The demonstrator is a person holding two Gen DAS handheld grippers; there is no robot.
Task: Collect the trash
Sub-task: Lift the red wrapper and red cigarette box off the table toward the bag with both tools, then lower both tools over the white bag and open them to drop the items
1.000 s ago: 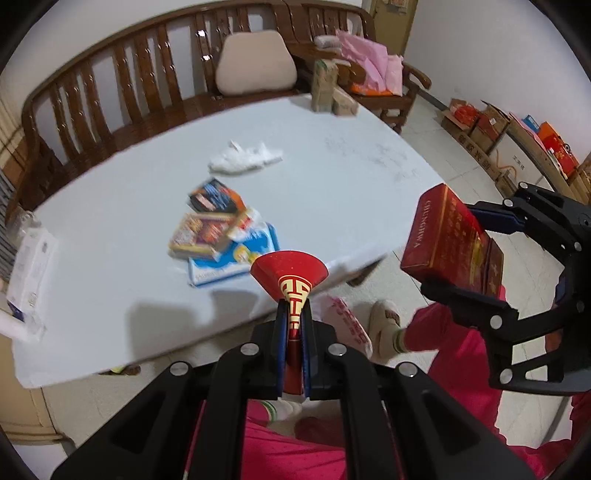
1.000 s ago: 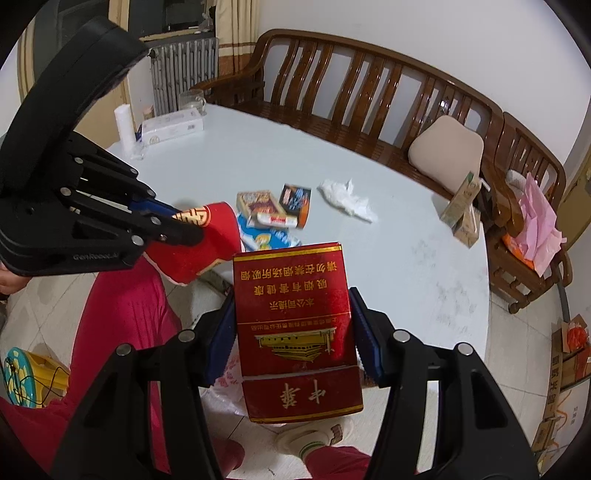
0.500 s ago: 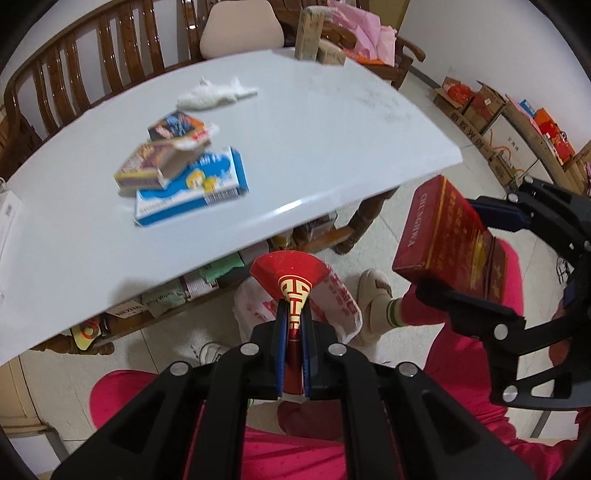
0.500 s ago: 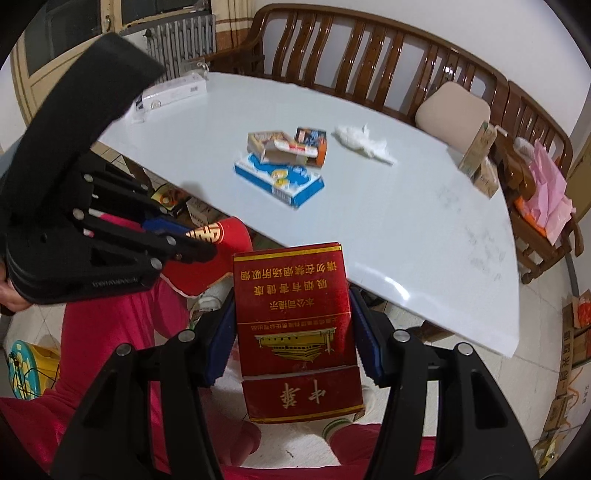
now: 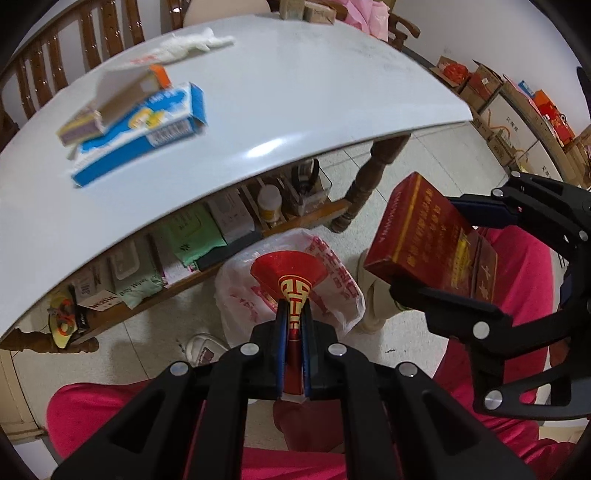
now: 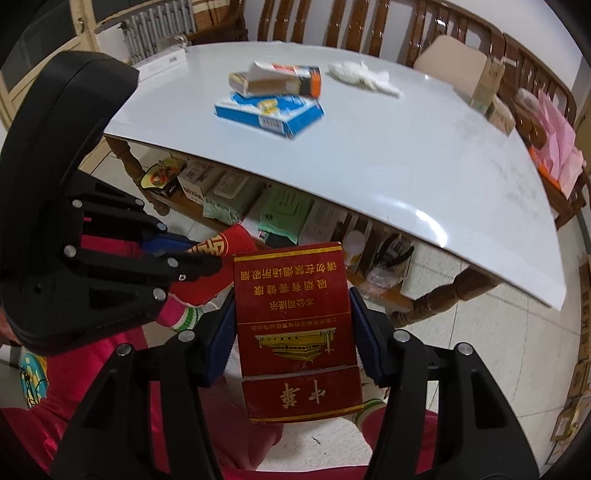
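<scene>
My left gripper (image 5: 293,314) is shut on a squashed red paper cup (image 5: 290,275) with gold lettering, held just above the mouth of a white plastic bag (image 5: 343,295) with red print on the floor. My right gripper (image 6: 291,332) is shut on a red cigarette carton (image 6: 295,325), held below the table edge, to the right of the cup; it shows in the left wrist view (image 5: 432,243). The cup shows in the right wrist view (image 6: 221,254). A blue box (image 5: 144,133), small boxes (image 5: 110,99) and a crumpled white tissue (image 5: 188,44) lie on the white table (image 5: 332,110).
A shelf under the table holds packets and jars (image 5: 269,203). A turned wooden table leg (image 5: 358,195) stands right of the bag. A wooden bench (image 6: 369,26) runs behind the table. Cardboard boxes (image 5: 517,107) line the right wall. The person's pink-clad legs (image 5: 110,413) fill the foreground.
Both grippers have dropped from table height to below the table edge, still holding the cup and the carton. The white bag now lies right under the cup.
</scene>
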